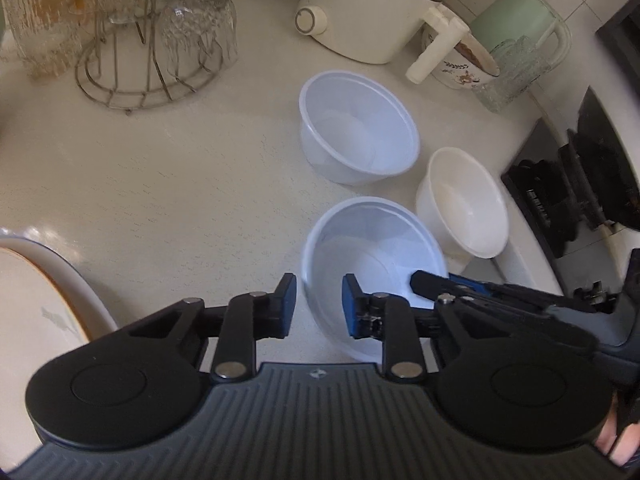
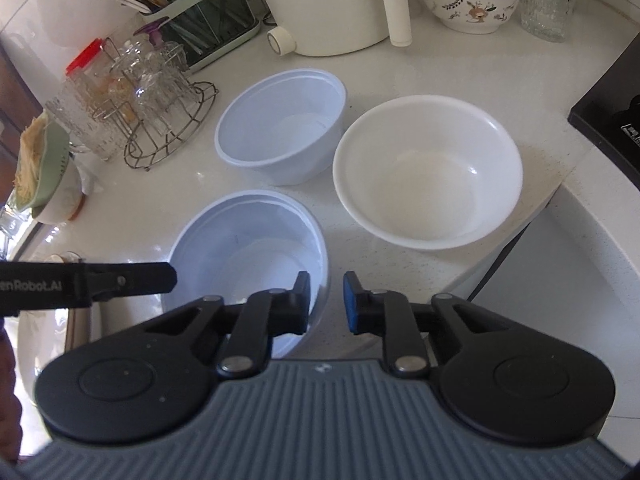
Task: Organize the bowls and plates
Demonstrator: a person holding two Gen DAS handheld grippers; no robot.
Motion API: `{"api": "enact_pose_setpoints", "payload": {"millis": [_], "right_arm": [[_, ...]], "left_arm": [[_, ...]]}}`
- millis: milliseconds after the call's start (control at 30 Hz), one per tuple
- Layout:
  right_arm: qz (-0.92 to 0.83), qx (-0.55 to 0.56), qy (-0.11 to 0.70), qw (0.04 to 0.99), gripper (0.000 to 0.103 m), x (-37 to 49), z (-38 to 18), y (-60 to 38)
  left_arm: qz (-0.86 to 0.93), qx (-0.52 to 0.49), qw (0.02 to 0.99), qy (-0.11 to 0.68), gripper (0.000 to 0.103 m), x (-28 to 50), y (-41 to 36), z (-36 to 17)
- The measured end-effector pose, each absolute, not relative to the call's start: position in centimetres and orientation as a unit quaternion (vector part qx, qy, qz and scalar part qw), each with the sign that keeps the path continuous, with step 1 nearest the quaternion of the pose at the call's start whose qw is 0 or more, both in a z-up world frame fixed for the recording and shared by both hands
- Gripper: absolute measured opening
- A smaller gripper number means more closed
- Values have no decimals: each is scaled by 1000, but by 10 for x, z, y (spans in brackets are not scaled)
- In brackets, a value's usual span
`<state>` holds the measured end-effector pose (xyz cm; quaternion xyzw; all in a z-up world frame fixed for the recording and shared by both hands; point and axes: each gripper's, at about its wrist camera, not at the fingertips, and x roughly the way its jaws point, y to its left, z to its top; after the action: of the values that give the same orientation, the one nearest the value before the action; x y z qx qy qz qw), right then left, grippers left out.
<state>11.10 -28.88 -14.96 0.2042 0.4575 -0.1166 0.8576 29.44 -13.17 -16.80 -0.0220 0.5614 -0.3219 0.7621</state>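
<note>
Three bowls stand on the pale counter [image 1: 160, 184]. The nearest one is a translucent bluish bowl [image 1: 372, 248] [image 2: 248, 240]. My left gripper [image 1: 319, 304] straddles its left rim, one finger outside and one inside, with a gap still showing. My right gripper [image 2: 327, 300] straddles its right rim the same way, its pads not visibly pressing. Each gripper's finger shows in the other's view, the right gripper's finger [image 1: 424, 280] and the left gripper's finger [image 2: 152, 278]. A second bluish bowl [image 1: 356, 128] [image 2: 280, 128] stands behind. A white bowl [image 1: 464, 208] [image 2: 428, 168] stands to the right.
A plate [image 1: 40, 312] lies at the left. A wire rack of glasses [image 1: 160, 52] [image 2: 160, 100] stands at the back left, with a white cooker [image 1: 360, 12] and a floral bowl [image 2: 468, 4] behind. The black stove [image 2: 612, 128] borders the right, and the counter edge [image 2: 520, 232] runs close to the white bowl.
</note>
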Motion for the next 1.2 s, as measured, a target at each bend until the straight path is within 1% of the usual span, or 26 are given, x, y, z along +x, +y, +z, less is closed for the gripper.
{"api": "enact_pose_setpoints", "payload": {"millis": [33, 267, 600, 767, 1100, 1200], "right_arm": [[-113, 204, 457, 858, 19, 112, -149, -288], [-97, 208, 450, 863, 20, 117, -146, -283], [-42, 183, 440, 878, 20, 139, -136, -255], [-20, 170, 441, 881, 20, 150, -135, -242], [7, 140, 484, 864, 19, 184, -148, -228], [17, 153, 492, 857, 19, 189, -153, -230]], "left_arm": [[-322, -35, 759, 565, 29, 295, -130, -168], [-308, -38, 769, 559, 29, 295, -120, -163], [-270, -47, 796, 539, 29, 305, -83, -145], [-249, -44, 803, 540, 29, 306, -67, -147], [-222, -51, 804, 550, 29, 312, -50, -155], [-227, -41, 805, 546, 29, 313, -52, -152]]}}
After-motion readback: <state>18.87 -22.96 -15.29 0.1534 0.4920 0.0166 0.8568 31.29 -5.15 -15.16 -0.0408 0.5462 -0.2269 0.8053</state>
